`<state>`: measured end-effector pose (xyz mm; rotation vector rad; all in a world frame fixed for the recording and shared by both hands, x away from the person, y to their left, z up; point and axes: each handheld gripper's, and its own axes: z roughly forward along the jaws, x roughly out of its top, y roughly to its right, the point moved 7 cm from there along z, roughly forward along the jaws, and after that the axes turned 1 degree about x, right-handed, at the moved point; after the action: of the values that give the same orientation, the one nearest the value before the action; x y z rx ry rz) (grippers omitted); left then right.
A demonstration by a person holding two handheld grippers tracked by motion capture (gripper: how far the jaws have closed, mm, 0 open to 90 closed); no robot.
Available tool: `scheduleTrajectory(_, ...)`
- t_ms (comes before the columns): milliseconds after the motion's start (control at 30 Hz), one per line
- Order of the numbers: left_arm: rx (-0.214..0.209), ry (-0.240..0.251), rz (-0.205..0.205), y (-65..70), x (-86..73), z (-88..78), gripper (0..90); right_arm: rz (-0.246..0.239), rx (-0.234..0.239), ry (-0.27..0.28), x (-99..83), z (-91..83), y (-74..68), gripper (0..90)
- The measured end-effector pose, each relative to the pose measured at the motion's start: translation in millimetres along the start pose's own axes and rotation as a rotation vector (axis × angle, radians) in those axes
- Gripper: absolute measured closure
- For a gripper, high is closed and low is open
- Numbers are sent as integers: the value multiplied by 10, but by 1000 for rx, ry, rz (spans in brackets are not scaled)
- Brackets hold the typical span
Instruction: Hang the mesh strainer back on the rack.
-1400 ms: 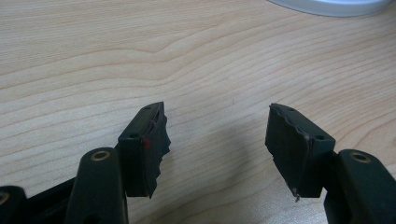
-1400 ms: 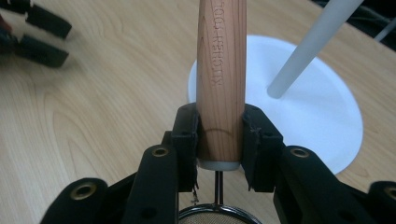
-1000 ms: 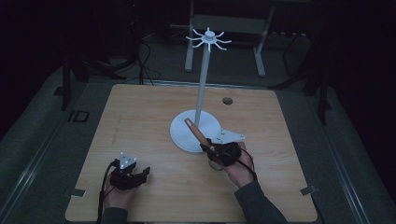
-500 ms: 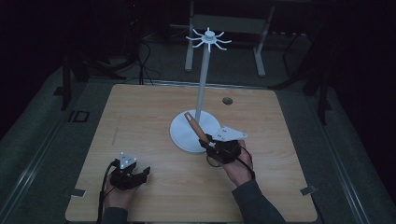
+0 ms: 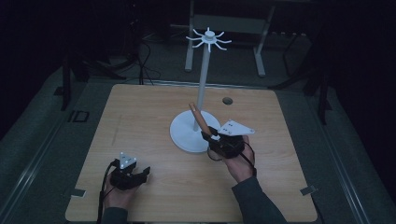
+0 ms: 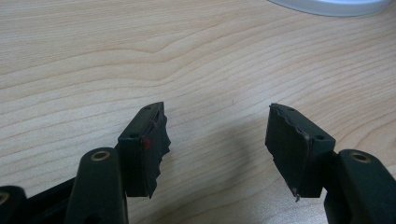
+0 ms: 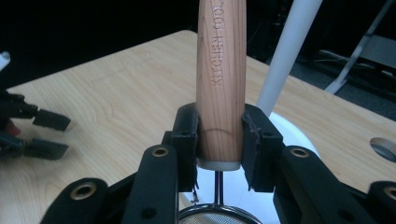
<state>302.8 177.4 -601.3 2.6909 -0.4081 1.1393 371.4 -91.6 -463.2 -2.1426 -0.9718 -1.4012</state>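
My right claw (image 7: 219, 140) is clamped on a wooden handle (image 7: 221, 79) stamped "KITCHEN TOOL"; that lettering and the strainer mesh (image 7: 219, 218) below it show from its own camera. From above, the handle tilts beside the white stand (image 5: 190, 133). My left claw (image 6: 219, 140) gapes over bare tabletop (image 6: 140, 56).

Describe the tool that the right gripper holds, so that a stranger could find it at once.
On the wooden table stands a white stand with a round base. Just in front of that base, the right gripper clamps a wooden handle pointing up beside the pole. It alone is brown wood, stamped "KITCHEN TOOL", with a metal sieve rim below the jaws.
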Motion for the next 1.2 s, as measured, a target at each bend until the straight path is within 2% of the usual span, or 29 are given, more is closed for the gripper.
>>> scheduleTrajectory(300,0,3,0,-4,3,-3,384,33,-23,52,139,-60,65,692)
scheduleTrajectory(1200,0,4,-1,-3,2,-3,384,69,-74,126,405,-209,213,693)
